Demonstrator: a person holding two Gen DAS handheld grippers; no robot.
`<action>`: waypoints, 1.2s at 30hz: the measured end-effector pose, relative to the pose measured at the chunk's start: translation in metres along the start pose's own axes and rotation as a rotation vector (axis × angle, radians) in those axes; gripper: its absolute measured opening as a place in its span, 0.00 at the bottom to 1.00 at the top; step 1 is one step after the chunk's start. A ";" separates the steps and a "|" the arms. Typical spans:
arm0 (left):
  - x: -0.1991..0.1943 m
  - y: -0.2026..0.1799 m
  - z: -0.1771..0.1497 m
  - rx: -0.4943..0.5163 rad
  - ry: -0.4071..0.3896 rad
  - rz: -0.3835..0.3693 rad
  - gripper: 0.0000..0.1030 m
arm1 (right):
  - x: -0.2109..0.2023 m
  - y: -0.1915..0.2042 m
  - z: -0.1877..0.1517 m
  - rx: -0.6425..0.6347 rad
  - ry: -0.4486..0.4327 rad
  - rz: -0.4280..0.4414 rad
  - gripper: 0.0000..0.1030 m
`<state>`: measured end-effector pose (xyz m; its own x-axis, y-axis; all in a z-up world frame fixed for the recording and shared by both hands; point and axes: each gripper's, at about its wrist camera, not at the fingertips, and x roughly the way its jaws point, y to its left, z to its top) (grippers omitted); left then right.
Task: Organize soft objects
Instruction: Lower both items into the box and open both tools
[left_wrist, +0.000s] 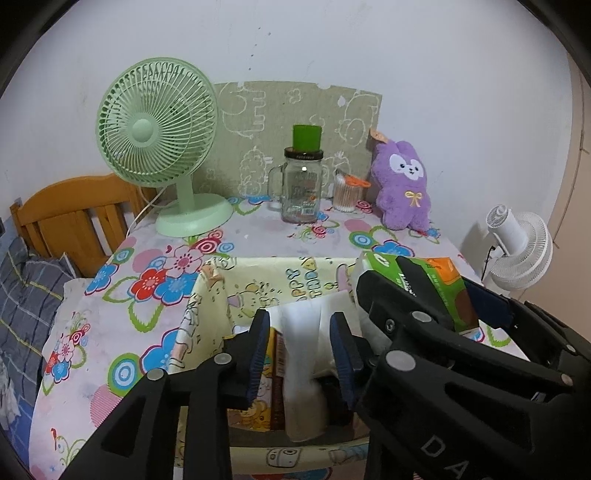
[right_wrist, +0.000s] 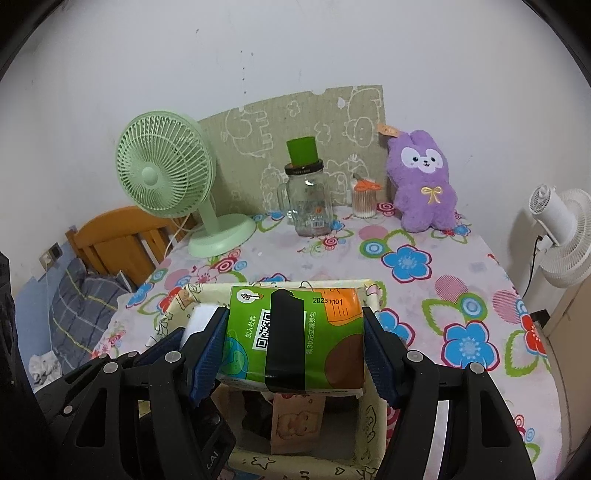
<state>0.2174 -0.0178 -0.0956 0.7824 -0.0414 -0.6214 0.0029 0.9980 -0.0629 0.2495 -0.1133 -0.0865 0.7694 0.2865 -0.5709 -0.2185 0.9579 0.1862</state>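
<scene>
A cream cartoon-print fabric box (left_wrist: 207, 295) (right_wrist: 373, 295) stands at the table's near edge. My left gripper (left_wrist: 301, 354) is shut on a white soft pack (left_wrist: 301, 332), held inside the box beside a small orange carton (left_wrist: 277, 369). My right gripper (right_wrist: 295, 350) is shut on a green tissue pack (right_wrist: 325, 339) with a black band, held just over the box; it also shows in the left wrist view (left_wrist: 436, 280). A purple plush rabbit (left_wrist: 404, 184) (right_wrist: 424, 184) sits upright at the table's far right, against the wall.
The flowered tablecloth (right_wrist: 443, 280) covers the table. At the back stand a green desk fan (left_wrist: 159, 140) (right_wrist: 166, 177), a glass jar with a green cup on top (left_wrist: 301, 184) (right_wrist: 306, 192) and a cotton-swab tub (left_wrist: 347, 194) (right_wrist: 364, 201). A white fan (right_wrist: 561, 236) stands right, a bed (left_wrist: 33, 288) left.
</scene>
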 end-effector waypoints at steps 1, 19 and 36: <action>0.000 0.001 0.000 -0.003 0.001 0.002 0.35 | 0.001 0.001 0.000 -0.004 0.000 0.001 0.69; -0.012 0.022 -0.007 0.010 0.015 0.084 0.64 | 0.007 0.026 -0.005 -0.044 0.000 0.012 0.69; -0.013 0.027 -0.014 0.009 0.023 0.110 0.78 | 0.016 0.034 -0.013 -0.046 0.048 0.050 0.88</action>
<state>0.1988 0.0093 -0.0998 0.7637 0.0678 -0.6420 -0.0766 0.9970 0.0142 0.2464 -0.0757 -0.1001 0.7276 0.3332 -0.5997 -0.2841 0.9420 0.1787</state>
